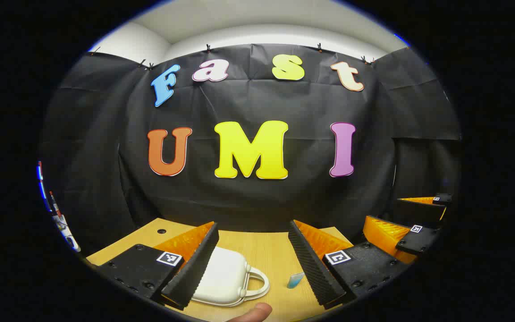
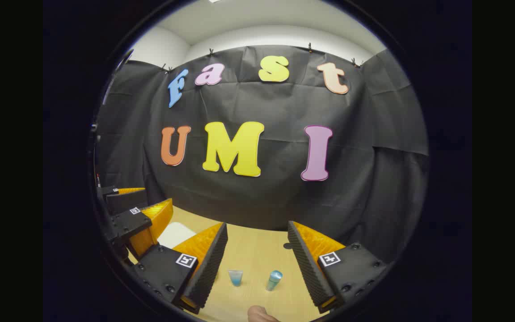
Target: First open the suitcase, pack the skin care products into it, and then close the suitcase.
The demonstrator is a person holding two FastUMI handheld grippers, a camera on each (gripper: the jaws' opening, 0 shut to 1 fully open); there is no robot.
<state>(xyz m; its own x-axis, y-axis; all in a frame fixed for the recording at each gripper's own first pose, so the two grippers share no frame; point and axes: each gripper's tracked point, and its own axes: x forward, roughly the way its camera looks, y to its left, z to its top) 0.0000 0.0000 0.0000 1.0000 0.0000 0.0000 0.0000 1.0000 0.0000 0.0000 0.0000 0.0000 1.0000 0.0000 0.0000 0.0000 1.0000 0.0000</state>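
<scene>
A small white suitcase (image 1: 224, 277) with a loop handle lies closed on the wooden table (image 1: 266, 250), partly behind my left gripper's (image 1: 257, 268) near finger. That gripper hovers above it, open, holding nothing. A pale blue tube (image 1: 295, 280) lies to the suitcase's right. In the right gripper view, my right gripper (image 2: 257, 264) is open above the table, with a blue tube (image 2: 235, 277) and a blue-capped bottle (image 2: 274, 280) standing between its fingers farther off. A corner of the white suitcase (image 2: 175, 234) shows at the left.
The right gripper (image 1: 411, 232) appears at the right edge of the left gripper view, and the left gripper (image 2: 134, 214) at the left edge of the right gripper view. A fingertip (image 1: 254, 312) shows at the bottom. Black cloth walls stand behind the table.
</scene>
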